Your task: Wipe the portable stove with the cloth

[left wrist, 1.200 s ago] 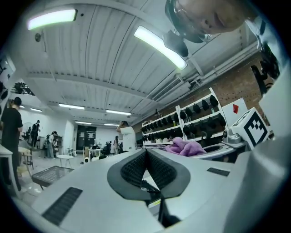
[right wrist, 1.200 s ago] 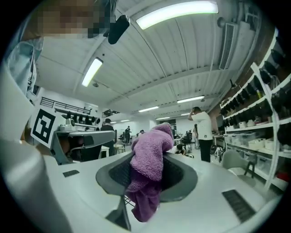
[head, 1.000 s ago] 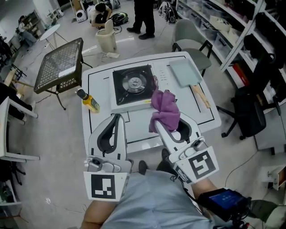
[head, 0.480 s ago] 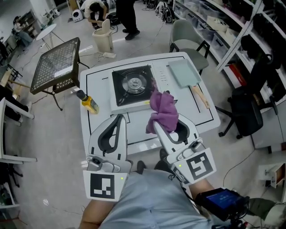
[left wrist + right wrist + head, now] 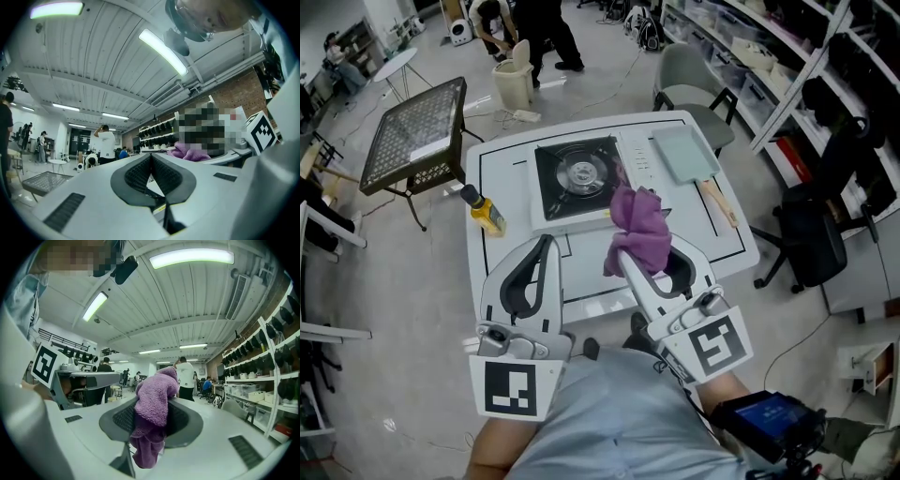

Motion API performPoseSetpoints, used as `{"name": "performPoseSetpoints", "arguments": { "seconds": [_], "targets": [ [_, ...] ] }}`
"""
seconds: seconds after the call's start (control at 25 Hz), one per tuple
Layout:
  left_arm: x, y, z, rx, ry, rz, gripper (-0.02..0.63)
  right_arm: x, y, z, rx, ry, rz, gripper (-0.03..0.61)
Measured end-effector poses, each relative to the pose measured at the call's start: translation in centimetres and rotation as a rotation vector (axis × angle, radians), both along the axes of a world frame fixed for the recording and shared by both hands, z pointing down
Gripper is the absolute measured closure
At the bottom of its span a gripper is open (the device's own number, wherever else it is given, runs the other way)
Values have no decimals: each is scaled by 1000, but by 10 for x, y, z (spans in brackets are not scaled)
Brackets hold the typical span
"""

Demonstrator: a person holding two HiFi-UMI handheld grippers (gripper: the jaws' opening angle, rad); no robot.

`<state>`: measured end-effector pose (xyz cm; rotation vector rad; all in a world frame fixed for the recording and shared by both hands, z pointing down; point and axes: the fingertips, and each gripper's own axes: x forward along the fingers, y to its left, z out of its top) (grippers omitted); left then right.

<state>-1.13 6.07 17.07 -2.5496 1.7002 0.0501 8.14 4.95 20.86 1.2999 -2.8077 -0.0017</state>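
Cloth (image 5: 639,225) (purple, fluffy) is clamped in the right gripper (image 5: 649,251), bunched above the jaws with a tail hanging below them. In the right gripper view the jaws are seen partly closed, the pads pressed on both sides of the cloth (image 5: 152,404), and nothing else is held by the right gripper (image 5: 150,420). The left gripper (image 5: 546,246) is held beside it, apart from the cloth. In the left gripper view the jaws of the left gripper (image 5: 151,164) are seen brought together at the pads with nothing between them.

Both grippers are held level in front of the person, at the near edge of the white desk (image 5: 722,239). The portable stove (image 5: 577,178) is placed on the desk beyond the grippers, black top and round burner facing up. From the head view the cloth is seen over the stove's near right corner; contact with the stove cannot be told. A pale green board (image 5: 686,153) is laid to the right of the stove, with a wooden stick (image 5: 720,202) nearer. A yellow bottle (image 5: 487,214) is set at the desk's left edge.
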Motion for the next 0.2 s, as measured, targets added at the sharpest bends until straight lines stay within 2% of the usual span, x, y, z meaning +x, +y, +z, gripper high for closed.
{"name": "performPoseSetpoints", "arguments": {
  "seconds": [0.2],
  "targets": [
    [-3, 0, -10, 11, 5, 4, 595, -6, 1, -9, 5, 5, -6, 426]
  ]
}}
